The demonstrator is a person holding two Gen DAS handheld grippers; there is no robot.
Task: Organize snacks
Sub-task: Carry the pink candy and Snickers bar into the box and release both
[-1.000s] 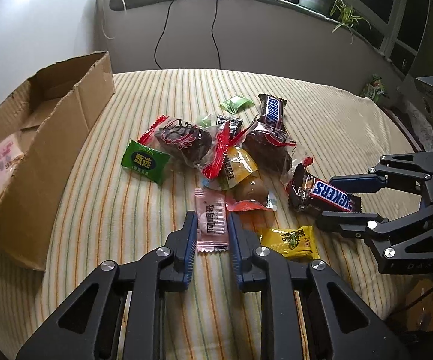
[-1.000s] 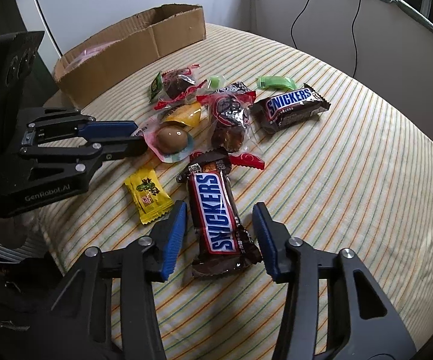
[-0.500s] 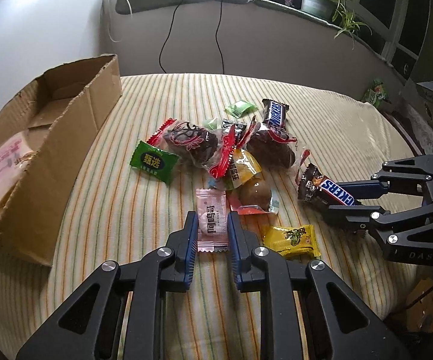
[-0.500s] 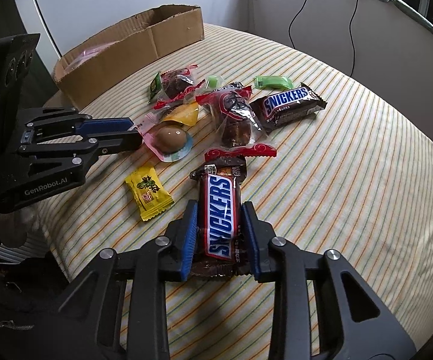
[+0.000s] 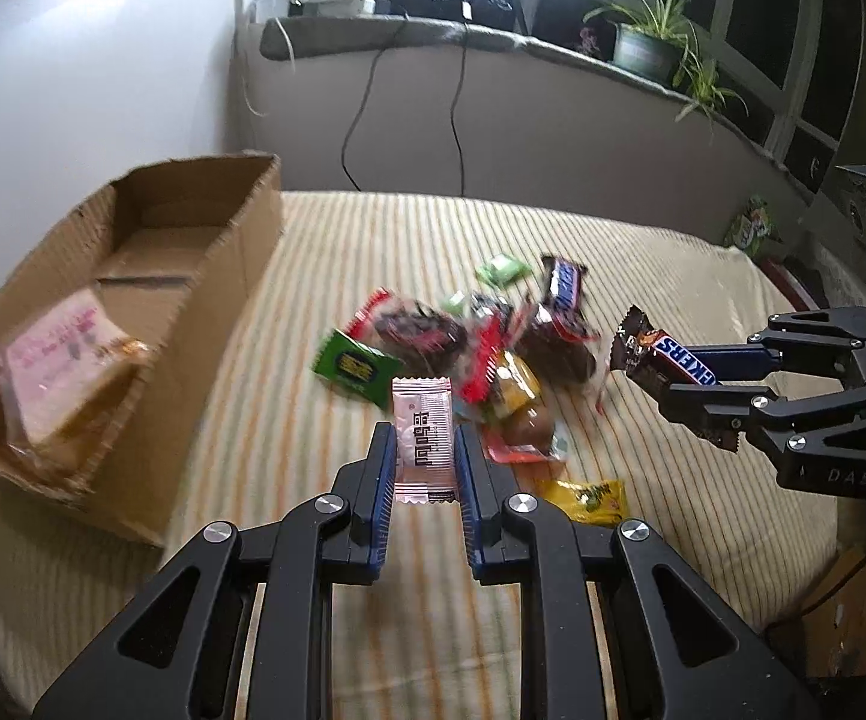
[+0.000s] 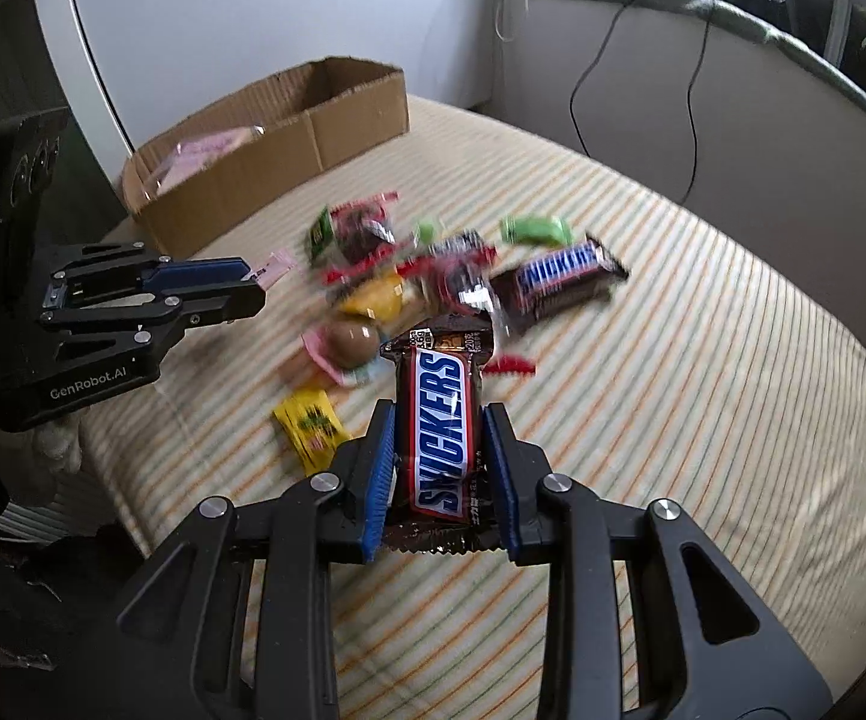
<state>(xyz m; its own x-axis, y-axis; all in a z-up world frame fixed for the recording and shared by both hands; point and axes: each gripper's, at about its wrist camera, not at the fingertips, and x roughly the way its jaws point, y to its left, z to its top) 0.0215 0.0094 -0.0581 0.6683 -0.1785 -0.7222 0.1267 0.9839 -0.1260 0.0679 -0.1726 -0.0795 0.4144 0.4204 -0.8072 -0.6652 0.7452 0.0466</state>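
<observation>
My left gripper (image 5: 424, 468) is shut on a pink snack packet (image 5: 422, 438) and holds it above the striped table (image 5: 493, 600); it also shows in the right wrist view (image 6: 252, 288). My right gripper (image 6: 440, 468) is shut on a Snickers bar (image 6: 442, 432) lifted off the table, also seen in the left wrist view (image 5: 667, 360). A blurred pile of snacks (image 5: 481, 348) lies mid-table: a second Snickers (image 6: 559, 282), a green packet (image 5: 354, 366), a yellow candy (image 5: 589, 498). An open cardboard box (image 5: 150, 276) stands at the left.
The box holds a pink bagged item (image 5: 66, 372). A padded ledge with cables (image 5: 463, 108) and potted plants (image 5: 649, 42) runs behind the table. A white wall (image 6: 252, 30) stands behind the box.
Both grippers have risen off the table, the left with the pink packet and the right with the Snickers bar. The right gripper closed on the bar a second ago.
</observation>
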